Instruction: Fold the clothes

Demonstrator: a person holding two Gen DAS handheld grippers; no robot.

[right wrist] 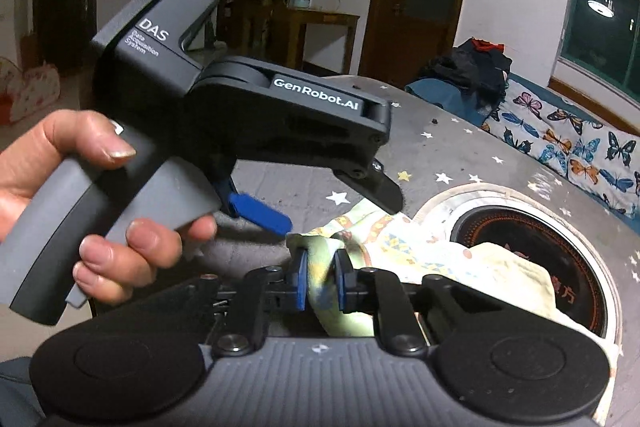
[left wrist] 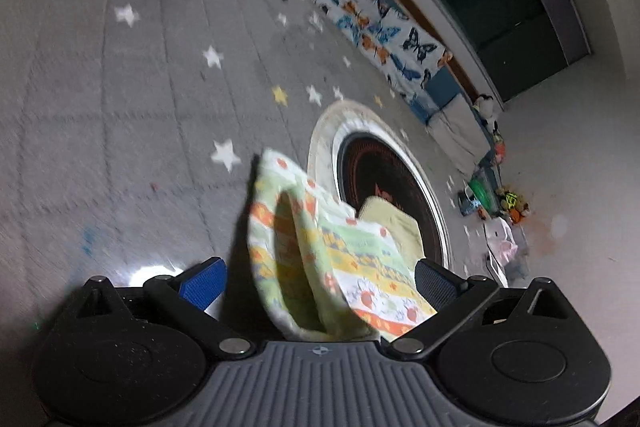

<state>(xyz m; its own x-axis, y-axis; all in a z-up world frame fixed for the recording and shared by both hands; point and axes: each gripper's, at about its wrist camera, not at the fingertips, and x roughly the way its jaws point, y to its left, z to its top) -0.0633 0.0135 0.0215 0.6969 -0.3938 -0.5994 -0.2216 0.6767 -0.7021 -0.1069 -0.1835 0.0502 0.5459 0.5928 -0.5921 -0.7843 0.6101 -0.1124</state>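
Observation:
A small pastel garment [left wrist: 320, 247] with green, yellow and orange print rises from the grey star-printed tablecloth [left wrist: 120, 107]. My left gripper [left wrist: 320, 283] stands wide open around the garment's lifted fold, and its blue pads [left wrist: 204, 283] do not touch the cloth. In the right wrist view my right gripper [right wrist: 322, 279] is shut on a bunched edge of the garment [right wrist: 400, 247]. The left gripper [right wrist: 332, 207], held by a hand [right wrist: 60, 163], hovers open just above and beyond that spot. The rest of the garment trails to the right over a black round plate [right wrist: 532, 239].
The black round plate [left wrist: 380, 179] with a white rim is set into the tabletop. A butterfly-print cushion [right wrist: 572, 147] and a pile of dark clothes [right wrist: 476, 67] lie beyond the table's far edge. Toys and bags [left wrist: 500, 219] sit on the floor.

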